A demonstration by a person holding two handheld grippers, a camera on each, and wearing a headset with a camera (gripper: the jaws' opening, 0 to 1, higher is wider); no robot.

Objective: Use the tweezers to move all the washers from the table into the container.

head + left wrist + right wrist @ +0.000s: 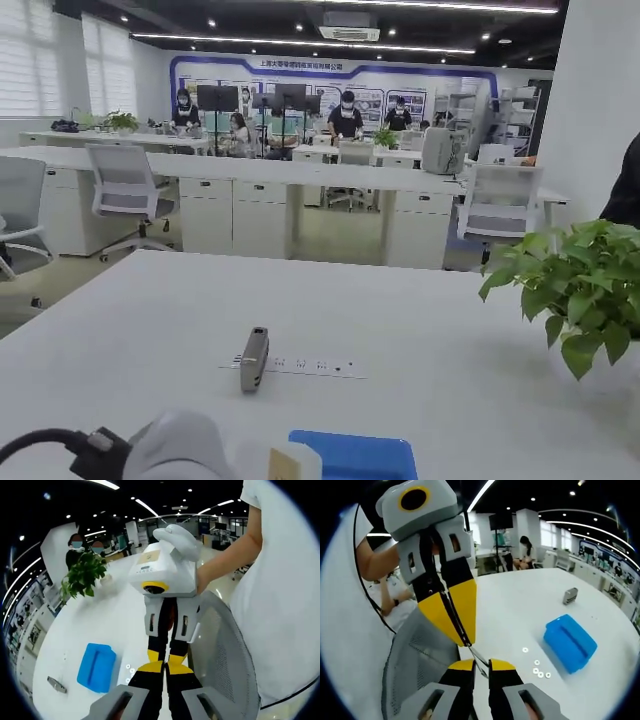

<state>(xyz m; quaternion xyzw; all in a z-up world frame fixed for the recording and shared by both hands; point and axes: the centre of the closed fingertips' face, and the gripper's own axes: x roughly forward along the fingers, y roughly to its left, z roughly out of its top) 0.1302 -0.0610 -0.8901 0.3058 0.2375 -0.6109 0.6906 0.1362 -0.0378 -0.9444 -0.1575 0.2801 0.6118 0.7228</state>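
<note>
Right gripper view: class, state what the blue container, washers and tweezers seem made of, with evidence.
Blue container: likely plastic, uniform matte blue, rounded moulded edges. Washers: probably metal, pale glinting rings, too small to confirm. Tweezers: seemingly steel, thin silvery strip.

Blue container (569, 642) on table (520, 610), approx 5 washers (536, 670) beside; tweezers (479, 661) prob. held.

Shows a smooth, matt white table (530, 605) carrying a blue container (569, 642) of matt plastic and small washers (538, 670) with a pale metallic sheen. Pairs thin bright-metal tweezers (479, 659) with the glossy yellow and matt black plastic jaws of the left gripper (465, 642) and right gripper (481, 664), both cased in smooth grey-white plastic. Adds grey woven mesh on a chair back (415, 655).
</note>
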